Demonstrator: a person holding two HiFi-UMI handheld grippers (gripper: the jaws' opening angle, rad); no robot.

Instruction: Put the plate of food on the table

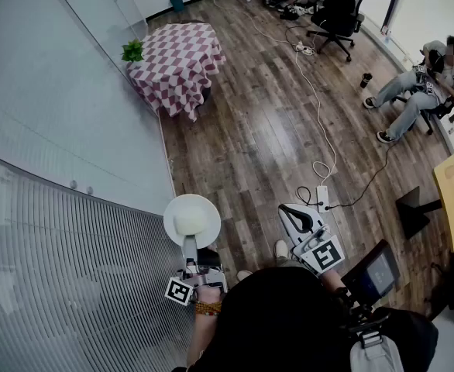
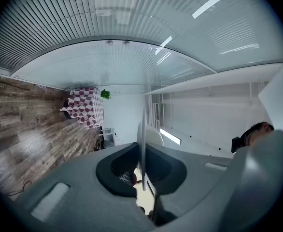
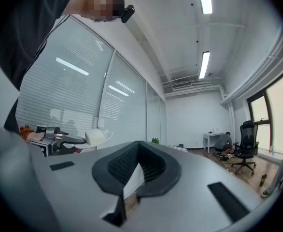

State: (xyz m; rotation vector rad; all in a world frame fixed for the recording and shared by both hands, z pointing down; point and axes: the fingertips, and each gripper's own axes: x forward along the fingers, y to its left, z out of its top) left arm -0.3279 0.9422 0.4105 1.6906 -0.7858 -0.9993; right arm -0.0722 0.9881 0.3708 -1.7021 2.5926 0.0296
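The left gripper [image 1: 190, 242] is clamped on the near rim of the plate [image 1: 192, 217]. The left gripper view shows the rim edge-on between the two pads. The plate is held roughly level in the air, close in front of the person and just beside the glass partition [image 1: 56, 130]. A pale block of food [image 1: 187, 222] rests on the plate.

The right gripper [image 1: 293, 211] hangs beside it, apart from the plate. Its jaws are together with nothing between them.

Handling, as judged:
- The plate looks rigid, smooth and breakable, so the pads may slip on the rim.
- A hold on one edge leaves the far side unsupported, so any tilt can slide the food off.
- Keep the plate level and move slowly.
- If a second hold is needed, take the rim opposite the clamped point.

A cable [image 1: 318, 99] lies across the wooden floor [image 1: 266, 130] farther out. The table [image 1: 177, 60], covered in a checkered cloth, stands well apart from the plate. A small plant [image 1: 132, 50] sits at its corner nearest the partition, so the rest of the cloth is the better place to set down.
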